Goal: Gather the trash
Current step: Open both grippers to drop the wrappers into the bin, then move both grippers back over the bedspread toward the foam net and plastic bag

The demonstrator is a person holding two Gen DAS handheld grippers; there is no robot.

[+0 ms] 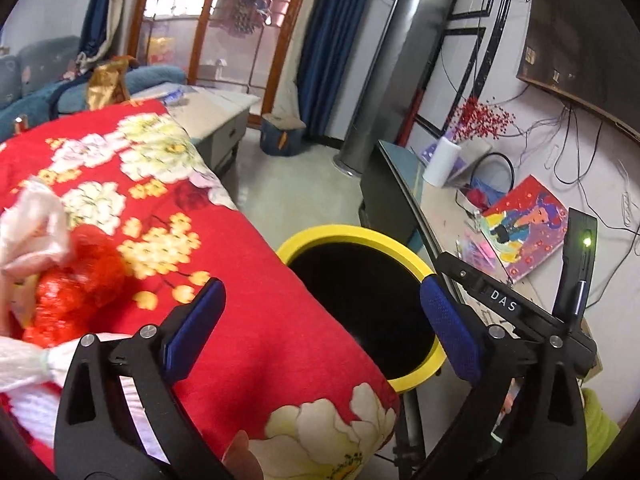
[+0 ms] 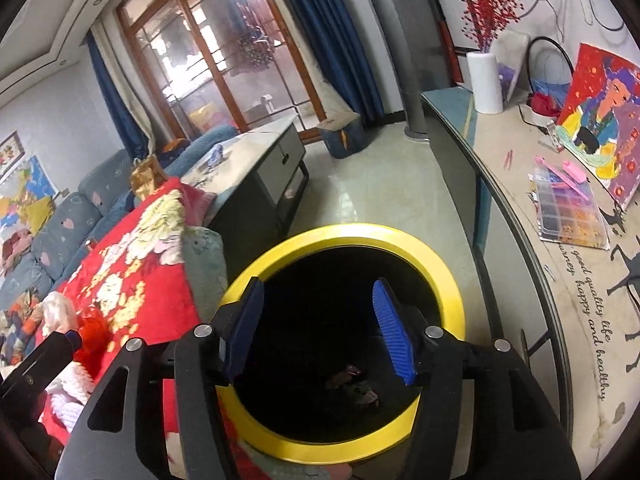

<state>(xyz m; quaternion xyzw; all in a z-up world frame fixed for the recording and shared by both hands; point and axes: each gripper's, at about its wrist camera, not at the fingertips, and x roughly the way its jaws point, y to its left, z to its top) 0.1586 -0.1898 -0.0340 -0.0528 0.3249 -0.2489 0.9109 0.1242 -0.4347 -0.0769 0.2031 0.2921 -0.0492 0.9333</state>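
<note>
Trash bin's yellow rim (image 2: 448, 280) beneath empty, parted right tool (image 2: 320, 332).

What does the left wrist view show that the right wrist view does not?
Only the left wrist view: the dark screen on the wall, and the left gripper open and empty over the red floral blanket. Only the right wrist view: scraps at the bottom of the bin, a clear bead organizer, and the right gripper open above the bin. Both: the yellow-rimmed bin, blanket and painting.
</note>
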